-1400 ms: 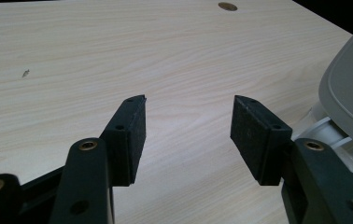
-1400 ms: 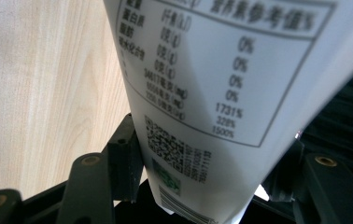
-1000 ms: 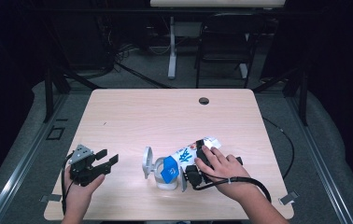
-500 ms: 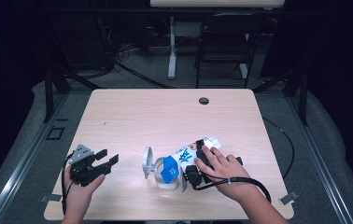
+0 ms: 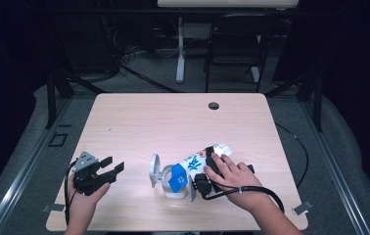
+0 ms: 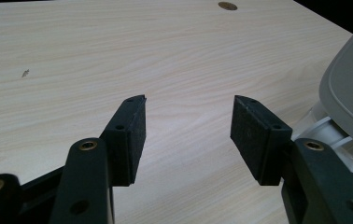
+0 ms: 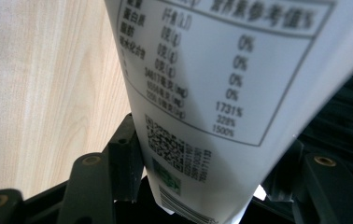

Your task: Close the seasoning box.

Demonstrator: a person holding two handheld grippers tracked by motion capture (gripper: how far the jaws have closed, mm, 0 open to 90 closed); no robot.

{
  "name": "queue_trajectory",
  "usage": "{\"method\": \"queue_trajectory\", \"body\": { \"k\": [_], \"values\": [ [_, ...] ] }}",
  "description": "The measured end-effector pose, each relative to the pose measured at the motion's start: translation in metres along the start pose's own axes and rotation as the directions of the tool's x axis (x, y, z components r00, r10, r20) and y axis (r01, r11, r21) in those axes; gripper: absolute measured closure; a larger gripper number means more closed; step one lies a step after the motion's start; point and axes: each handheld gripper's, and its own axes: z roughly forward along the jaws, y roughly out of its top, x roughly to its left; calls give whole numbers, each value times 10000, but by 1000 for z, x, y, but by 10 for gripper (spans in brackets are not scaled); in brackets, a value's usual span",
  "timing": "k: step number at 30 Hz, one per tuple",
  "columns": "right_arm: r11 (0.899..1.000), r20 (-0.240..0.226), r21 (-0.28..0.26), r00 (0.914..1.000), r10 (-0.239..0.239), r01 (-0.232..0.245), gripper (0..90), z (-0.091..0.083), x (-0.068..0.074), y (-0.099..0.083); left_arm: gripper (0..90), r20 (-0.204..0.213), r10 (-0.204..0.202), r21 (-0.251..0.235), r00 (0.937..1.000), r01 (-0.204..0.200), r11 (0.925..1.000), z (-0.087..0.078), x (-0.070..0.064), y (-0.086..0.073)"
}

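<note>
From above, my two tools work one table (image 5: 139, 117): the left tool (image 5: 113, 167) rests near-left, the right tool (image 5: 198, 182) clamps one white-and-blue pouch (image 5: 193, 165) tilted over one white container (image 5: 166, 178) at near centre. Left gripper view: my left tool (image 6: 187, 122) gapes, released, the container (image 6: 349, 100) at right. Right gripper view: my right tool (image 7: 202, 158) pinches the pouch (image 7: 221, 93).
</note>
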Motion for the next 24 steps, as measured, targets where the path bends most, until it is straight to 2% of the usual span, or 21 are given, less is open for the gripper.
{"method": "queue_trajectory", "body": {
  "k": [24],
  "values": [
    [9999, 82, 74, 9999, -110, 110, 432, 0, 0, 1, 458, -1, -10, 5, 10000, 10, 10000, 0, 0, 0]
  ]
}}
